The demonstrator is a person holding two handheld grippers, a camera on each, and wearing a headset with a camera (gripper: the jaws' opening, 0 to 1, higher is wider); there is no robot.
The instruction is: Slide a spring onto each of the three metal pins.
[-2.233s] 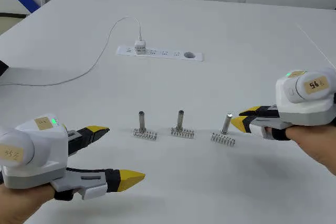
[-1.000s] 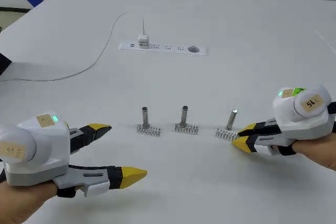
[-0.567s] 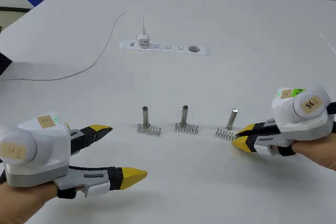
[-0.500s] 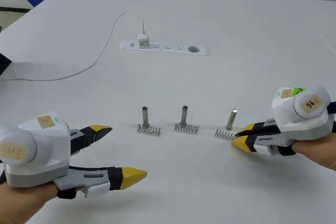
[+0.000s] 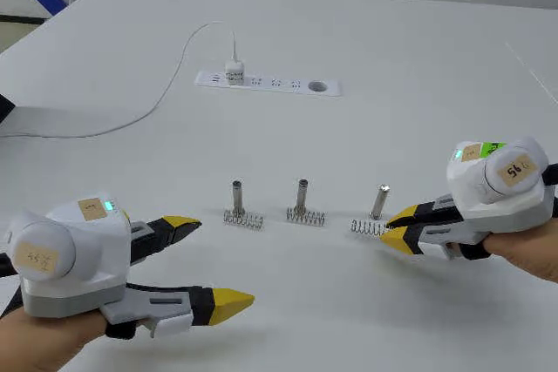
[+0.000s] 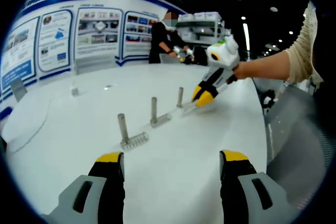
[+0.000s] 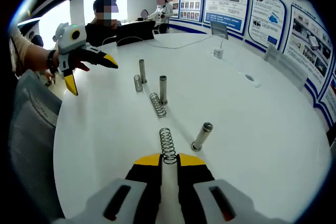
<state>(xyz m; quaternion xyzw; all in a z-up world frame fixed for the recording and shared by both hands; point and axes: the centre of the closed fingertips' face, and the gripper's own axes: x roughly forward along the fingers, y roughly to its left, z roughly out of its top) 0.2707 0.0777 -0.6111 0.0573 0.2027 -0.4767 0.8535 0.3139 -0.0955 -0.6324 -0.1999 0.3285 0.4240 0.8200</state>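
Head view: your left gripper (image 5: 222, 261) hovers spread, free to assist; three pins (image 5: 302, 194) stand with springs (image 5: 241, 219) lying at their bases; your right gripper (image 5: 392, 229) pinches one end of the rightmost spring (image 5: 366, 227), probably to lift it.

three metal pins are counted on the surface (image 5: 392, 128): the left pin (image 5: 237, 194), the middle pin (image 5: 302, 192) and the right pin (image 5: 380, 200). three springs are counted: the left spring (image 5: 242, 219), the middle spring (image 5: 306, 216) and the right spring (image 5: 367, 227). two tools are counted, the left tool (image 5: 222, 262) and the right tool (image 5: 394, 229). one power strip (image 5: 266, 84), one plug (image 5: 234, 70) and one cable (image 5: 166, 93) are counted. in the right gripper view, two people are counted in the background: a near person (image 7: 107, 27) and a far person (image 7: 159, 14).
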